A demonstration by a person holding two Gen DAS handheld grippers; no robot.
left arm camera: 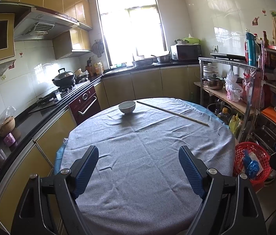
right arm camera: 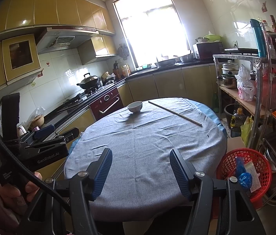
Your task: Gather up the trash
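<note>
Trash in red basket (right arm camera: 243, 173), beside the round table (right arm camera: 145, 146), right side.
Crumpled blue wrapper (right arm camera: 244, 179) and white packet (right arm camera: 252, 173) are seen inside. Only the right wrist view shows the left gripper (right arm camera: 59, 131) from outside, hand-held; right gripper (right arm camera: 140, 159) and left gripper are spread wide, nothing gripped. Bowl (left arm camera: 126, 107) and stick (left arm camera: 172, 113) are noted on the cloth.

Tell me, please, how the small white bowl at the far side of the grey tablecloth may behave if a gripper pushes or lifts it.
The small white bowl looks ceramic, so probably rigid, smooth and breakable. It stands upright on a narrow foot, so a push at the rim may tip it. The wrinkled grey tablecloth may bunch instead of letting it slide.
</note>
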